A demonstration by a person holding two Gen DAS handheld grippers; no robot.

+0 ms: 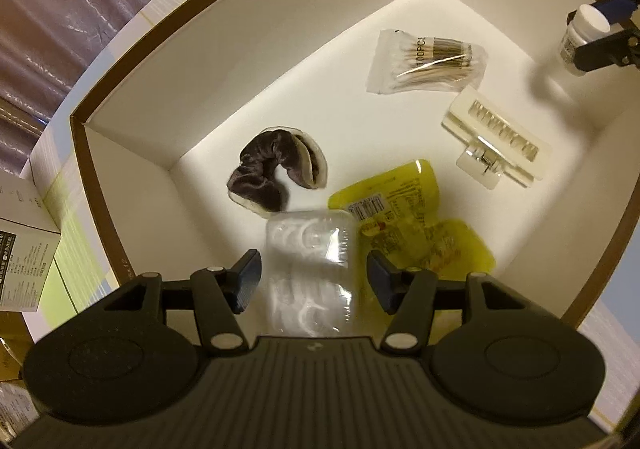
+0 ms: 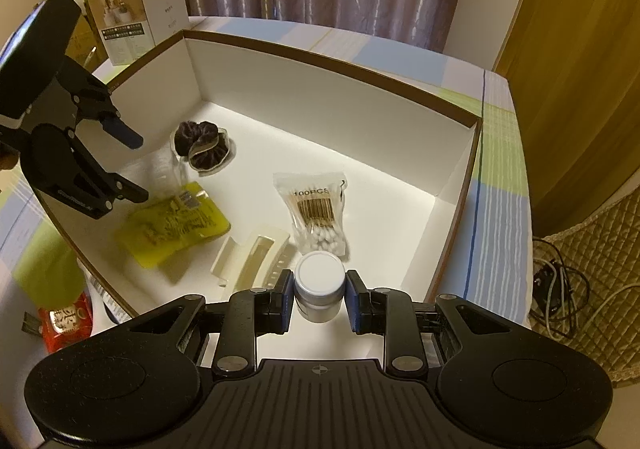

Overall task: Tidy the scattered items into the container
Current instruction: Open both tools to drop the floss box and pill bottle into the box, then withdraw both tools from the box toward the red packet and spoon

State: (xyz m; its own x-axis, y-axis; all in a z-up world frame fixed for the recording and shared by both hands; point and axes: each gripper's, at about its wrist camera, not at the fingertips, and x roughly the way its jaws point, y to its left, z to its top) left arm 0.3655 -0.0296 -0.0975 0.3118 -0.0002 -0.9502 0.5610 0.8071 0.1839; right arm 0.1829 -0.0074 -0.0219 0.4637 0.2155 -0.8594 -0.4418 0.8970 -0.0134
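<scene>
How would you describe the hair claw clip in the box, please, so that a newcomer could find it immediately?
Start with the big white box with a brown rim. On its floor, the hair claw clip lies between the yellow pouch and the bag of cotton swabs. Unlike those soft packets and the dark scrunchie, it is a rigid, cream-coloured, long bar with a row of teeth.

White-capped bottle (image 2: pixel 319 285) upright over box (image 2: pixel 328 61)

Your left gripper (image 1: pixel 312 275) is spread wide, fingers (image 1: pixel 246 277) clear on both sides of what lies between them. Your right gripper (image 2: pixel 319 299) is closed, pads (image 2: pixel 285 301) pressing whatever sits between the fingertips.
</scene>
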